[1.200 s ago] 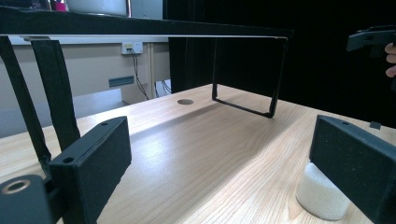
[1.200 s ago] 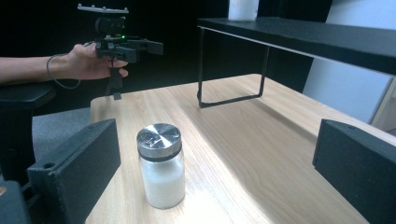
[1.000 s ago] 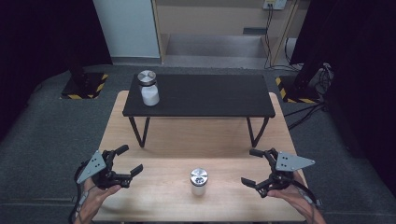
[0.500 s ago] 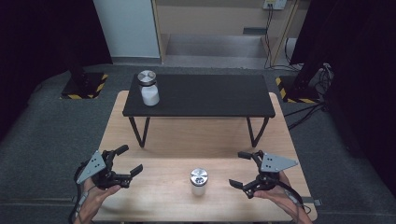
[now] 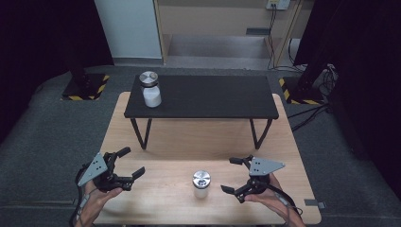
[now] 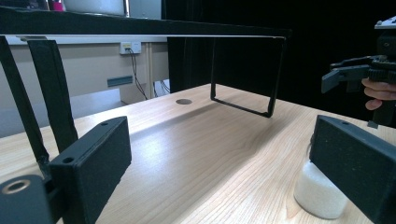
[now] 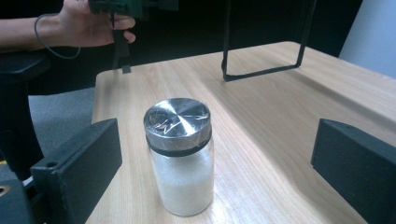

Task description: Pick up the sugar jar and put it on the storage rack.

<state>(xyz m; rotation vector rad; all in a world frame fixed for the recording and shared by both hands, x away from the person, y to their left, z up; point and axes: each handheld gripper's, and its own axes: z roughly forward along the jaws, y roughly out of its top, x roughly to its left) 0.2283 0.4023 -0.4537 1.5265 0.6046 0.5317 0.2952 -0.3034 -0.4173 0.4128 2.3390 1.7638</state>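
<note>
right gripper (image 5: 233, 176): lower right of the high view, jaws apart, nothing between the pads | jar (image 5: 201, 183): upright on the wooden table (image 5: 189, 137), lower centre, just left of that gripper, untouched | left gripper (image 5: 131, 163): lower left, jaws apart, empty | second jar (image 5: 151, 89): on the black shelf (image 5: 213, 97), upper left.

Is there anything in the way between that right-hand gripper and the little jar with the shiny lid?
Nothing visible: the right gripper is open and faces the jar, with bare wooden table between them. In the right gripper view the jar stands between its jaws, untouched.
</note>
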